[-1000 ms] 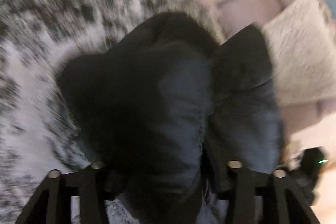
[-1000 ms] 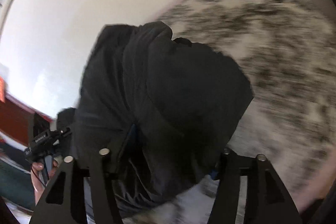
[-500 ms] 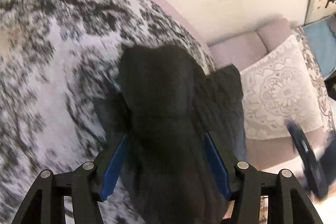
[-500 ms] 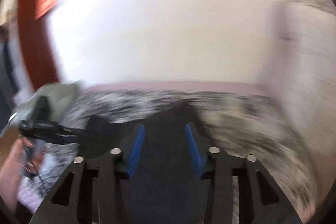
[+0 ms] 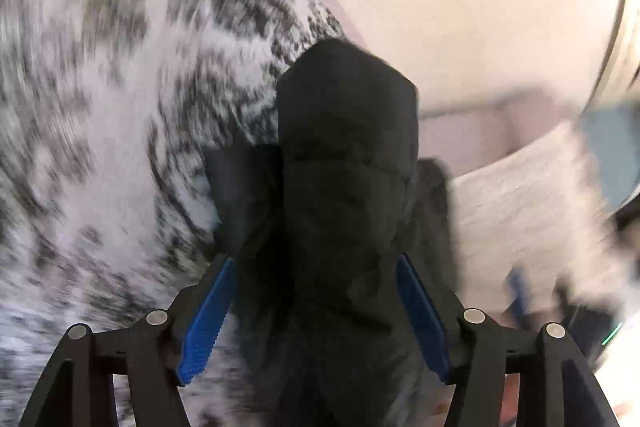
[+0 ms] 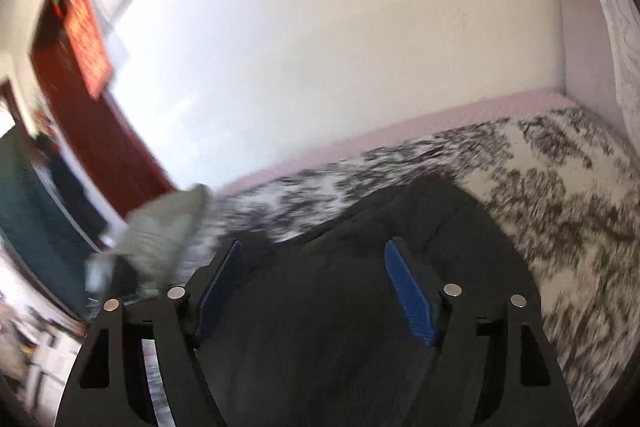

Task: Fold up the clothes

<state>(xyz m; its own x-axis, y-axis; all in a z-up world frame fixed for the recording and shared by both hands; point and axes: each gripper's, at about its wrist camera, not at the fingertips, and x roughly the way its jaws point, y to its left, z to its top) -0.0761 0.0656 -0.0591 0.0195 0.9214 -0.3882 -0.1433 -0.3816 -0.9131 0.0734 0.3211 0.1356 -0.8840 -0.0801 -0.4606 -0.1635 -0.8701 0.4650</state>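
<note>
Left wrist view: left gripper [image 5: 316, 303], jaws just widened, straddles the bunched black fabric garment [image 5: 348, 163] without clamping; garment lies on the black-and-white patterned bedspread [image 5: 100, 147].

Right wrist view: right gripper [image 6: 316, 291], jaws just reopened wide, garment [image 6: 360, 307] released beneath. Fold likely laid.

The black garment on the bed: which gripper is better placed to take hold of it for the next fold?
Probably the left gripper: the black garment bunches up between its open fingers. The right gripper is open above flatter cloth.

No legible text; red door sign [image 6: 89, 47] blurred
</note>
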